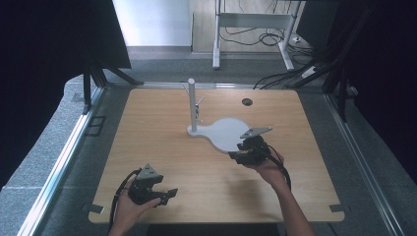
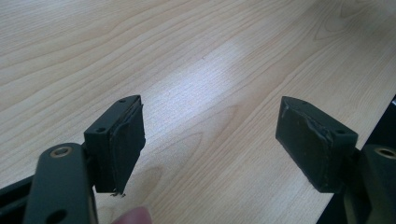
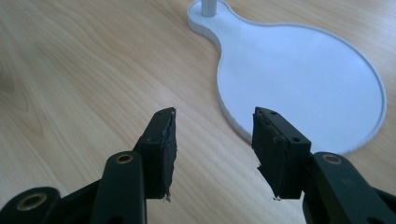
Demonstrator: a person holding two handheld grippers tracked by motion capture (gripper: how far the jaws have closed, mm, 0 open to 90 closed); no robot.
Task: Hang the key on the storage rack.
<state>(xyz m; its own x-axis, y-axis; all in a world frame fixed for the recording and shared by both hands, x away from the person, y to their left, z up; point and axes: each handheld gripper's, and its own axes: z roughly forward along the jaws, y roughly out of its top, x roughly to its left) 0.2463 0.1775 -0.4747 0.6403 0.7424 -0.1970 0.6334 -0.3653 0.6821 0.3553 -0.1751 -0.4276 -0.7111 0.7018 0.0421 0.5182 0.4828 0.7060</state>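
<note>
The white stand sits on my desk a little toward the far edge and right of the middle: a flat, pear-shaped tray with a raised rim, its narrow end bearing an upright white post that has a small hook partway up. The wide end of the tray points toward the near right corner.

My right gripper hovers just at the near edge of that tray — in the right gripper view the rim lies close past the tips, running behind the right-hand jaw. The jaws stand partly apart with nothing between them; only bare wood and the white rim show in the gap. The grey three-cornered plate on top of it overlaps the tray as seen from the high view.

My left gripper rests low near the near edge of the desk, left of the middle and well apart from the stand, pointing to the right. Its jaws are spread wide and released — the left gripper view shows only pale wood grain between the two black pads.

A round dark hole marks the desk near its far edge, beyond the tray.
</note>
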